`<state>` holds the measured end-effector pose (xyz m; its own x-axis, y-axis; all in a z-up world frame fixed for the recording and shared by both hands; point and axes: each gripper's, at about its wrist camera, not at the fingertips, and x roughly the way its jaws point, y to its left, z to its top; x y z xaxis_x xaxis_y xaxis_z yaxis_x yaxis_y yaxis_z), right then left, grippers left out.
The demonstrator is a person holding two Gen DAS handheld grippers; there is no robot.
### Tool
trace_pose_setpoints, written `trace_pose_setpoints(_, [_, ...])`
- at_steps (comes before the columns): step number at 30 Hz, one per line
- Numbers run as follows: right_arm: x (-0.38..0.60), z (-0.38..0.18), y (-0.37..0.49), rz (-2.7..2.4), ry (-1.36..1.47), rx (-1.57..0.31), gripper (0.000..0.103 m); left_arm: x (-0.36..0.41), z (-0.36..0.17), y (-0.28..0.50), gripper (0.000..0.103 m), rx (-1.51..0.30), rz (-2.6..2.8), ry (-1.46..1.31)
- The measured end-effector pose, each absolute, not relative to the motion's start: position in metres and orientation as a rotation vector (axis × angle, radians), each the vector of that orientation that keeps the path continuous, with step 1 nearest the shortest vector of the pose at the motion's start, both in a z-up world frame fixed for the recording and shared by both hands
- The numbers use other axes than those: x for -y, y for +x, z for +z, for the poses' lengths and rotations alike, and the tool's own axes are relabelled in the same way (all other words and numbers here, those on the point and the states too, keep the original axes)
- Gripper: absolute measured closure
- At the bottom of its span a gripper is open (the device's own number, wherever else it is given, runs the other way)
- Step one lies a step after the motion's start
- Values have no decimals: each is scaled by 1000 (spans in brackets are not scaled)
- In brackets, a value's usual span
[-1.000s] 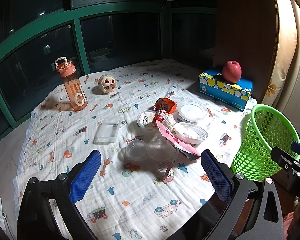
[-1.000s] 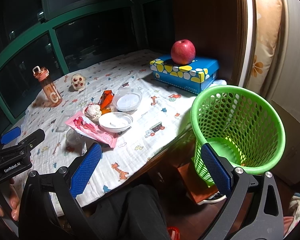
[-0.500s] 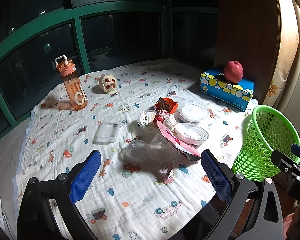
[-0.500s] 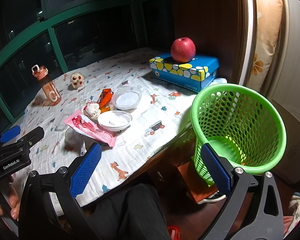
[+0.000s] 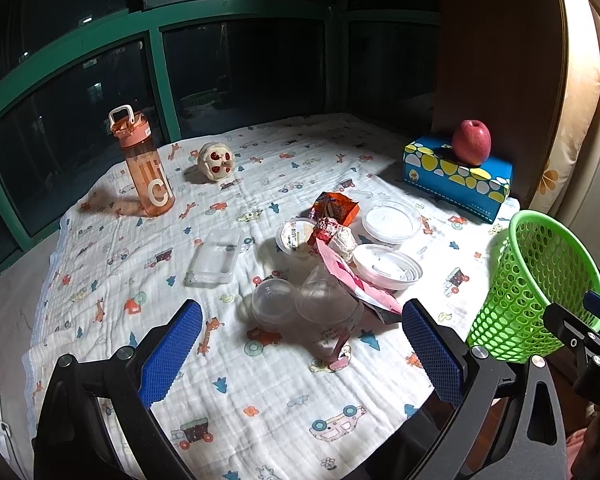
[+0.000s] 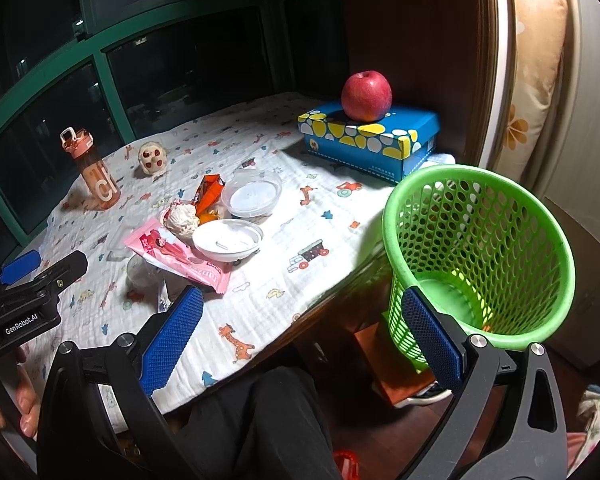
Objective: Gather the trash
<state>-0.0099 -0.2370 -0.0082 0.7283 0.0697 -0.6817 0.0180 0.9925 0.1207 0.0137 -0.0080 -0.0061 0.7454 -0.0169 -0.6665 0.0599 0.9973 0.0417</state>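
Trash: we see it heaped near the middle of the cloth (image 5: 260,380), well short of the bin: a pink wrapper (image 6: 180,258), an orange wrapper (image 5: 336,208), a crumpled paper ball (image 5: 342,240), two white lids (image 5: 388,266), clear cups (image 5: 296,300) and a flat clear tray (image 5: 216,256).
Bin: our green basket (image 6: 476,248) stands off the table's right edge, mouth tilted toward us, so things can likely be dropped in from the table side. It looks almost empty.
Keepers: the apple (image 6: 366,96) rests on the blue box (image 6: 372,140); the bottle (image 5: 144,164) stands upright at the far left, apart from the heap, so we judge them not trash.
Left gripper (image 5: 300,354): jaws spread wide, holding nothing, aimed at the clear cups, which we would take first.
Right gripper (image 6: 300,340): also wide apart and empty, hanging between table edge and basket.
Progress: nothing gathered yet, by our reading.
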Motion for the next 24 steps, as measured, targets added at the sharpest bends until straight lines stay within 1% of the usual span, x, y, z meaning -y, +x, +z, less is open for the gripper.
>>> trace_pose_setpoints(24, [222, -14, 24, 74, 78, -791, 5, -7, -10, 45, 6, -756, -13, 34])
